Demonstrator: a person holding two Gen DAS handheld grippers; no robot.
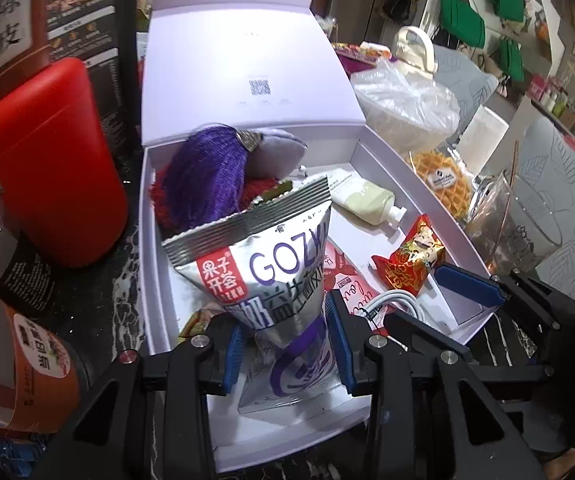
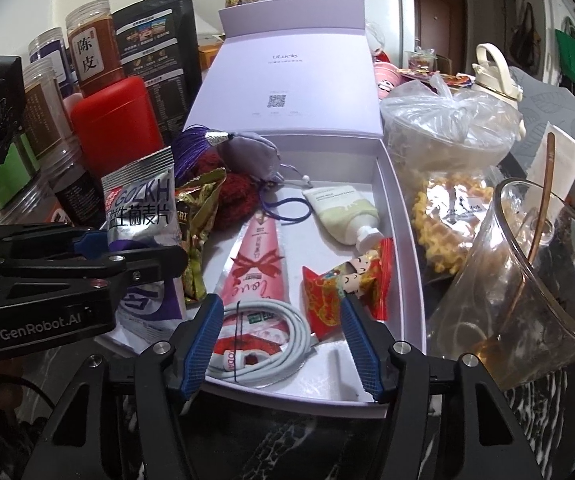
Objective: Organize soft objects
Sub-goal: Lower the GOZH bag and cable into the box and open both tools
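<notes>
Left gripper (image 1: pixel 287 344) pinches the silver snack bag (image 1: pixel 263 280) over the white box (image 1: pixel 147 240), red canister (image 1: pixel 53 160) crowding beside; right gripper (image 2: pixel 283 336) gapes empty above a coiled cable (image 2: pixel 271 344).

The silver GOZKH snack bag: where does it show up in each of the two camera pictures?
Left wrist view: the silver GOZKH snack bag fills the lower centre, pinched between the left gripper's blue pads.
Right wrist view: the same bag stands at the left, held by the left gripper, seen from the side.
Shared landmark: the red canister left of the white box.
</notes>
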